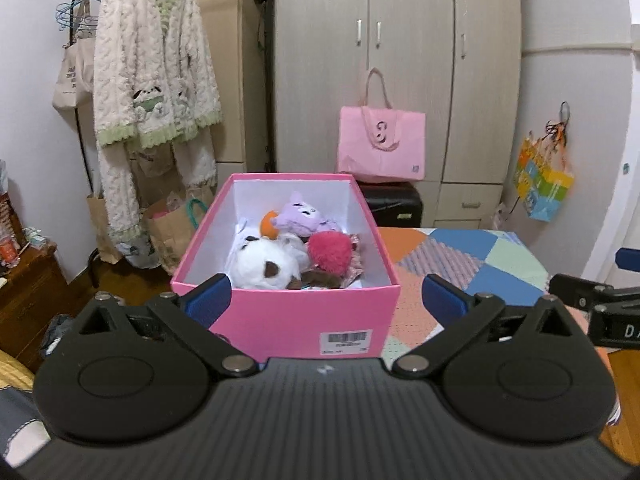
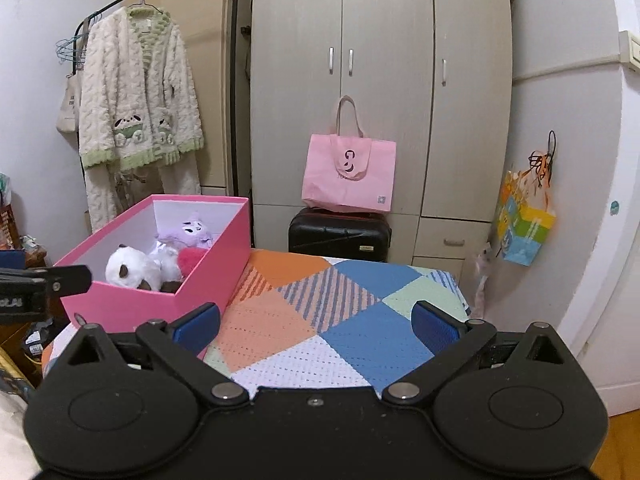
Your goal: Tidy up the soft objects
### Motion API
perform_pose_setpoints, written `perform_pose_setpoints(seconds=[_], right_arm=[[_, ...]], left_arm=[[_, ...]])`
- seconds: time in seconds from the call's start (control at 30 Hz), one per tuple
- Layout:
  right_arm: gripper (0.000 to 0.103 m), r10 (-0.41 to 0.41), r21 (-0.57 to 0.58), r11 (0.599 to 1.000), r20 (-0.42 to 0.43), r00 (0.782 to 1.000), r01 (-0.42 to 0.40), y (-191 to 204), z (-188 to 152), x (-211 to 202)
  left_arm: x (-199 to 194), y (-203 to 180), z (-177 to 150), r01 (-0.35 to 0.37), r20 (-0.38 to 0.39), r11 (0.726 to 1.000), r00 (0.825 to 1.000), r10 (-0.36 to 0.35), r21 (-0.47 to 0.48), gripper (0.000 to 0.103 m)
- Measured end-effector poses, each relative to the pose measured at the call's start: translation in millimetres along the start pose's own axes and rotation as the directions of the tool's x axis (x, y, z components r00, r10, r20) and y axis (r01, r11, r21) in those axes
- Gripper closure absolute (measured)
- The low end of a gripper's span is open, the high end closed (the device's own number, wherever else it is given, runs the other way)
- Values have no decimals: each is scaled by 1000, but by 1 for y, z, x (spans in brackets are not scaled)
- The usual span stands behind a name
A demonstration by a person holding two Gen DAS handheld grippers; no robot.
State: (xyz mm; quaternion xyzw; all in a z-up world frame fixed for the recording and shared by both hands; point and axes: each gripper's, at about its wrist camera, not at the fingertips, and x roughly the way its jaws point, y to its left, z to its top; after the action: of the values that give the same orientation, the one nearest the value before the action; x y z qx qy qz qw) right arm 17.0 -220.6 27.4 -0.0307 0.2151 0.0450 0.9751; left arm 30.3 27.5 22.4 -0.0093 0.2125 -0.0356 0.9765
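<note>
- You are looking at a pink box (image 1: 280,316) with a white inside.
- You are seeing a white plush (image 1: 264,264) with brown patches, a lilac plush (image 1: 302,216) and a magenta fluffy ball (image 1: 330,252).
- You are facing a patchwork cover (image 2: 320,320) in orange, blue, mint and white, partly striped.
- You are viewing a pink tote (image 2: 348,172) on a black suitcase (image 2: 340,234).
- You are working with blue finger pads (image 2: 434,328).

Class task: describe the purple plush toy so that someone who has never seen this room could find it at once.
Find the pink box on the patchwork cover. The purple plush toy lies at its far end, the only lilac one among white and red plushes.
</note>
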Motion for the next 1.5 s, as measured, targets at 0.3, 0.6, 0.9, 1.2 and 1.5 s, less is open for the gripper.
perform_pose_setpoints(seconds=[0.3,0.6,0.9,1.2,1.5], right_arm=[[0,-23,-6,1000,23,999,23,2,-15,-4],[0,-63,-23,998,32,997,64,4,-27,-9],[0,-109,-29,993,51,993,111,5,-32,-8],[0,-140,22,990,46,989,140,0,-33,-8],[0,-187,-6,982,96,978,188,6,-35,-18]], left_arm=[[-2,-16,-17,41,71,999,997,-43,35,0],[10,-18,-36,-5,45,999,999,3,53,0],[14,-19,-40,-13,59,998,998,9,64,0],[11,-22,-38,-48,59,994,997,42,98,0],[8,-22,-41,-68,62,993,996,63,93,0]])
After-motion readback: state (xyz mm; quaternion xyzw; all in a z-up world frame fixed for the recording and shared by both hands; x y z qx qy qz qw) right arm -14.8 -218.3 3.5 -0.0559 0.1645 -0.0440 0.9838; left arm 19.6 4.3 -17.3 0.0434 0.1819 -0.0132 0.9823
